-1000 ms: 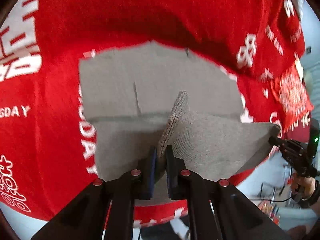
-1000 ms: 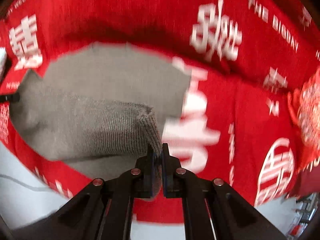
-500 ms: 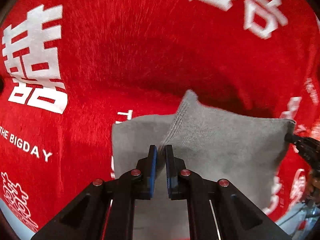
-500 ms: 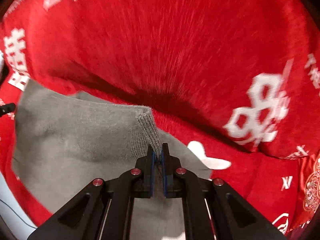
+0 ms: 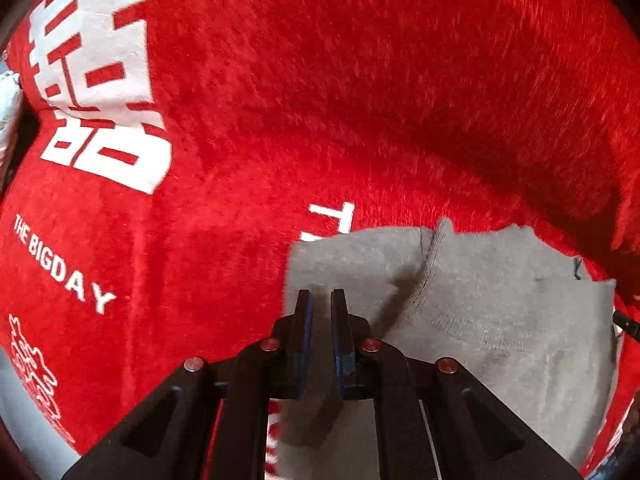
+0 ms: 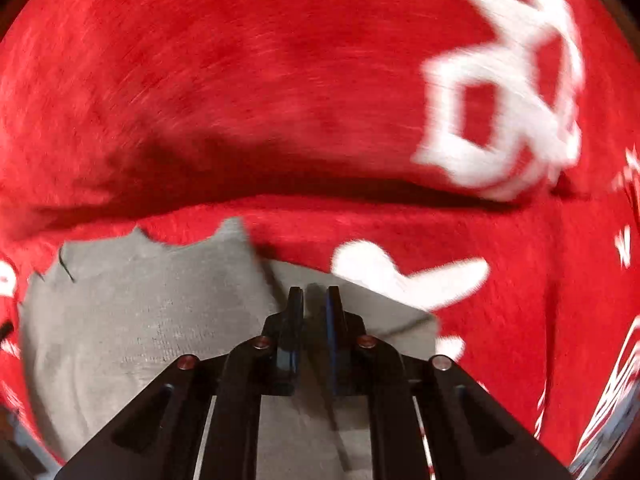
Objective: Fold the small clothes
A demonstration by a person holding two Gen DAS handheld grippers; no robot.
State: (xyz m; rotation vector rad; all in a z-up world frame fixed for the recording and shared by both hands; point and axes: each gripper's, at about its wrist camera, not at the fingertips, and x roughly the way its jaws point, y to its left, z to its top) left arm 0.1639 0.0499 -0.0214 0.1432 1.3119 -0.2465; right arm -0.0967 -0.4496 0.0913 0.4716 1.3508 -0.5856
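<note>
A small grey knit garment (image 5: 500, 320) lies folded on the red plush cloth (image 5: 320, 120). Its ribbed corner (image 5: 440, 232) rests flat near the far edge. My left gripper (image 5: 320, 294) points down over the garment's left part; its jaws are nearly together and nothing shows between them. In the right wrist view the same garment (image 6: 140, 320) lies with its other corner (image 6: 236, 232) to the left of my right gripper (image 6: 314, 290). The right jaws are opening, with only a small gap and no fabric between them.
The red cloth (image 6: 240, 80) with large white characters and the words "THE BIGDAY" covers the whole surface, with a shadowed crease just beyond the garment. A dark tip of the other gripper (image 5: 624, 322) shows at the right edge.
Both grippers carried the garment's lifted edge forward and down onto the lower layer. The two corners, held in the jaws before, now lie flat outside them.
</note>
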